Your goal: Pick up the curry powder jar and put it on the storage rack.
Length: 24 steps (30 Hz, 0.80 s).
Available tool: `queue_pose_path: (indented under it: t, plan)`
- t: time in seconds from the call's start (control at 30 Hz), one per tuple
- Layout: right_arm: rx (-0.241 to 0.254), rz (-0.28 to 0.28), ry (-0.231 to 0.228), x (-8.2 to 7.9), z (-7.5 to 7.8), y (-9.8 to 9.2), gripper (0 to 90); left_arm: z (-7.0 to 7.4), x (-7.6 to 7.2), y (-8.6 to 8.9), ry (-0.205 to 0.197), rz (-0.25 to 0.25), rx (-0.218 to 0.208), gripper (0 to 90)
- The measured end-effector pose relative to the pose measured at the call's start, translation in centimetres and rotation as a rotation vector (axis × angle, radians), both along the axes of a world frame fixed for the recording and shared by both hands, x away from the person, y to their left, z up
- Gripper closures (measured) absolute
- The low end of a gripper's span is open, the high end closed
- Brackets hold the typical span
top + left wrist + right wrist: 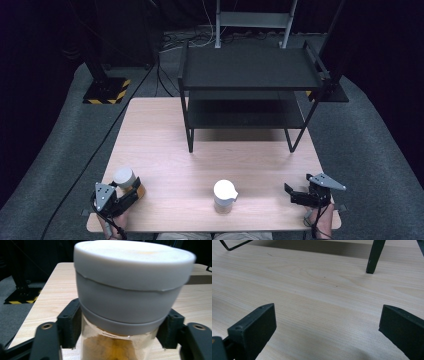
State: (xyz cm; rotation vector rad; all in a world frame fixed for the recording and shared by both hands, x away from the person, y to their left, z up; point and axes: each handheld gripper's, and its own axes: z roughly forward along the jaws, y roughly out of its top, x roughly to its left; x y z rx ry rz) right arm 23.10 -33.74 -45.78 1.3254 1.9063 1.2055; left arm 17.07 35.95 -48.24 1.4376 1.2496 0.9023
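Left gripper view: clear glass jar with a white plastic lid (pixel 120 315), yellow-brown powder inside, is sitting between the two black jaws. Pads are pressing on the glass just under the lid band, one each side, so the left tongs (pixel 117 330) are gripping the jar. Jar is standing upright, lid on.

High view: same jar (pixel 125 179) is sitting at the near-left corner of the light wooden counter (pixel 165 135), close to the front edge. Left tongs (pixel 131 189) are coming in from the near side, with the grey three-cornered plate on top and the cable trailing off the edge.

A second jar with a white spouted lid (pixel 224 195) is standing near the front edge at centre, well apart from the held one and touching nothing.

Right tongs (pixel 289 192) are lying low at the near-right corner, pointing left toward the centre jar but well short of it. Right gripper view: right tongs' jaws are standing wide with bare counter between them, holding nothing.

Black metal two-tier shelf rack (pixel 250 75) is standing at the far side of the counter. One of its legs (pixel 375 256) is showing in the right gripper view. Grey carpet floor (pixel 60 130) is surrounding the counter.
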Motion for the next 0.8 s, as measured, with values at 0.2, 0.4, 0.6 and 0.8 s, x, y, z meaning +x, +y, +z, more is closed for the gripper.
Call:
queue_pose_path:
  t: [0.2,0.4,0.6,0.8]
  plan:
    - [-0.009,0.005,0.004,0.1,0.1,0.1,0.4,-0.3,0.1,0.5,-0.013,-0.021,-0.007,33.4]
    - [-0.006,0.008,-0.005,0.0,0.0,0.0,0.6,0.2,0.2,0.7,-0.005,-0.039,-0.004,33.7]
    - [0.001,0.017,-0.005,0.0,-0.1,-0.2,1.1,1.5,0.4,0.6,-0.003,-0.071,0.010,33.8]
    - [-0.007,0.023,0.000,0.1,0.0,-0.1,1.0,2.8,0.8,0.4,-0.007,-0.129,0.036,33.8]
